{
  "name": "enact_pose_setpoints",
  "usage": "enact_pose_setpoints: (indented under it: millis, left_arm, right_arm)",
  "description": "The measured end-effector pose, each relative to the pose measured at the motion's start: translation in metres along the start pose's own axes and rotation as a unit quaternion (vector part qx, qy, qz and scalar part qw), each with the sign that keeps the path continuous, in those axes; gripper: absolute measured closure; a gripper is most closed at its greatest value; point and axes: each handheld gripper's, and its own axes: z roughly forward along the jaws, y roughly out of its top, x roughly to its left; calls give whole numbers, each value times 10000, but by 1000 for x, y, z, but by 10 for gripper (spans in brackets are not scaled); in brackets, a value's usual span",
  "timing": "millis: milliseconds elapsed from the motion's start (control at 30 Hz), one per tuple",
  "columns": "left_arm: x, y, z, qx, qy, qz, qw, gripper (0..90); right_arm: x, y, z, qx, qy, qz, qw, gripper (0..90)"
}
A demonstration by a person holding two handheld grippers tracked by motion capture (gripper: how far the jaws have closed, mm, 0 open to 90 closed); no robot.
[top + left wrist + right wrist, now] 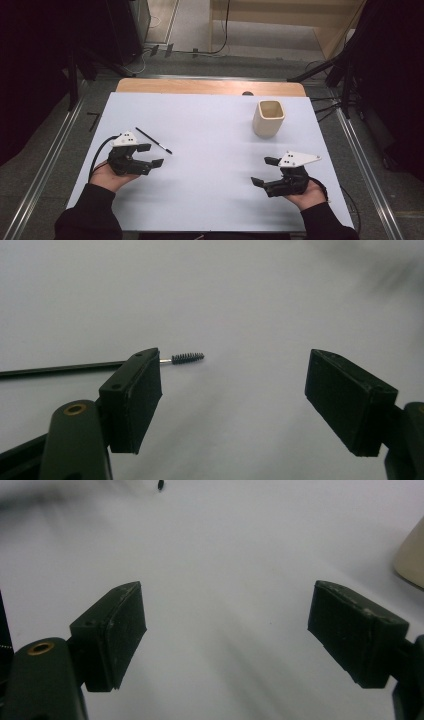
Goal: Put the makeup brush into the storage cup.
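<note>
**Both claws released, thin brush lying near the left one**

In the high view, the left claw is held low over the white surface at the left side, and its jaws stand apart with nothing between them. A thin black brush lies flat on the surface just beyond this claw, placed diagonally, not touching it. The right claw is at the right side, also with jaws apart and holding nothing. A cream cup stands upright farther back, apart from the right claw.

In the left gripper view, the left claw is wide released. The brush lies behind the jaw seen at the left; its bristle tip comes out past that jaw.

In the right gripper view, the right claw is released too, with only bare surface between the jaws. The cup shows at the right edge, and the brush tip at the top edge.
</note>
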Motion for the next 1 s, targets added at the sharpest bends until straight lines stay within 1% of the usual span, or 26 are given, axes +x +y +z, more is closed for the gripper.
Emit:
enact_pose_setpoints:
  millis: [67,100,200,367,433,567,633,700,767,800,867,1000]
  left_arm:
    - [1,1,1,-30,-13,-25,10000,230]
    - [2,3,2,8,11,-20,10000,230]
    - [4,7,2,3,5,14,10000,231]
    - [8,10,4,0,18,7,10000,232]
    - [10,11,5,-31,-11,-37,10000,232]
    - [12,15,8,41,12,-51,10000,231]
    - [13,18,10,63,26,-8,10000,231]
    - [14,20,11,68,37,10,10000,231]
    - [16,22,13,5,48,-8,10000,232]
    - [17,22,13,-29,24,-50,10000,232]
    - [19,25,15,47,70,-40,10000,232]
    - [23,29,17,30,86,-34,10000,232]
  right_arm:
    - [0,0,0,21,-7,26,10000,170]
    - [-1,-1,0,28,-6,39,10000,171]
    - [-1,-1,0,53,-3,46,10000,172]
    - [0,-1,1,66,17,45,10000,173]
    - [0,-1,0,66,20,45,10000,173]
    - [-1,-1,1,82,14,42,10000,173]
    - [0,-1,1,92,10,38,9999,173]
    - [0,-1,1,93,10,52,9999,173]
    - [0,-1,0,92,9,51,9999,173]
    - [0,-1,0,98,11,58,9999,173]
    - [-1,-2,0,100,9,59,9999,173]
    - [0,-2,0,100,14,57,9999,174]
